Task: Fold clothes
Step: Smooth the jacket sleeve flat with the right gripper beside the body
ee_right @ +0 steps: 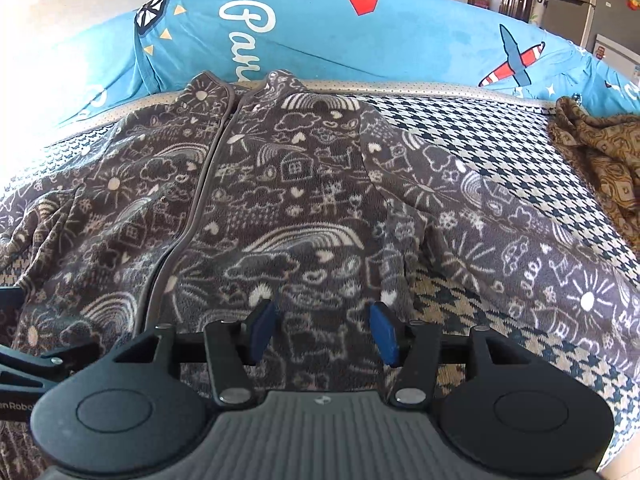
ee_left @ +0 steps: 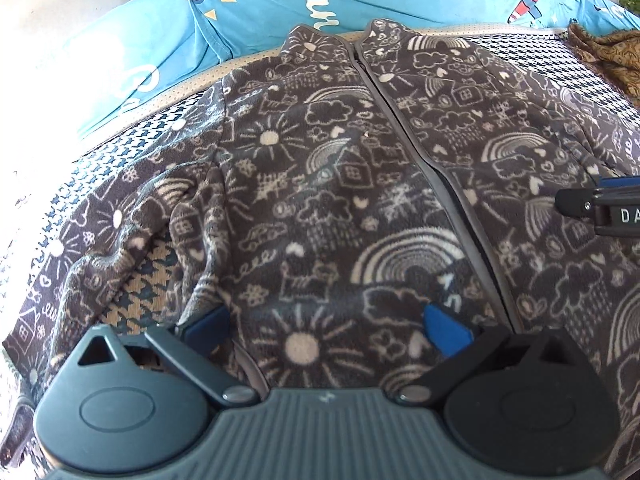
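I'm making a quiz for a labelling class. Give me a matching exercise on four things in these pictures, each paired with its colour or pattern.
Things:
1. jacket
2. pillow
3. bed cover
4. crumpled cloth

Descriptions:
A. navy and white houndstooth
B. blue with a white script and a plane
C. brown with gold figures
D. grey with pale doodles of suns and rainbows

Pairs: 1-D, 2-B, 3-A, 4-C

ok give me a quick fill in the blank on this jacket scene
1. The jacket lies spread out with its zip ____.
2. Both the left gripper and the right gripper have their jaws ____.
3. The bedding behind the collar is ____ in colour.

Missing words: closed; open; blue
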{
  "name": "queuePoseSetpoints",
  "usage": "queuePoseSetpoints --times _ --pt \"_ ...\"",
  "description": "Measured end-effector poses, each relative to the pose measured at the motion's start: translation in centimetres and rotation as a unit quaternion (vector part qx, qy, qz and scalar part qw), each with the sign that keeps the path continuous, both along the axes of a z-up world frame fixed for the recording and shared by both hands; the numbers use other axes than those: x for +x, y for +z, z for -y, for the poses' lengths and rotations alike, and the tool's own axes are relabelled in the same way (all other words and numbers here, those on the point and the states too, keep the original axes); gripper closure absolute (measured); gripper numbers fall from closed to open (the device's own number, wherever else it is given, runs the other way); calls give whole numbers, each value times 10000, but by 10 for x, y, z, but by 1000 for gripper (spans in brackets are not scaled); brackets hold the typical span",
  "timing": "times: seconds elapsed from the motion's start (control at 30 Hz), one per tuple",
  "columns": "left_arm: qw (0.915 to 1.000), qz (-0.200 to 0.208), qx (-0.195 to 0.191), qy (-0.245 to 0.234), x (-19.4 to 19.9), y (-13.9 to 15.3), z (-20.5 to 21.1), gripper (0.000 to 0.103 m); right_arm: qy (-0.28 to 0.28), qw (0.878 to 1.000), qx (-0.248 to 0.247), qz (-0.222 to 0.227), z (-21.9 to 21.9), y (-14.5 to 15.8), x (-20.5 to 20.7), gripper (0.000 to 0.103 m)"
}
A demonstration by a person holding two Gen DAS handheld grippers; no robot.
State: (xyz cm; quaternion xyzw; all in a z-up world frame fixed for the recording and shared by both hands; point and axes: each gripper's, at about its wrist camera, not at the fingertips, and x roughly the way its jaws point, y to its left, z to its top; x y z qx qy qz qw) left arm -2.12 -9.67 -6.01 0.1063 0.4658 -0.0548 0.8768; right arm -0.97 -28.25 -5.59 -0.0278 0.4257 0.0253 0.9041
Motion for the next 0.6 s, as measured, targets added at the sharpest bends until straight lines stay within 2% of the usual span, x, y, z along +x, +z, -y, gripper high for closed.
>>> queuePoseSetpoints --times 0.33,0.6 --pt "9999 111 -24 19 -7 -6 -4 0 -101 9998 32 -152 7 -12 -4 50" --pt "9985 50 -461 286 -16 -10 -29 0 29 10000 31 -24 13 -14 -7 52"
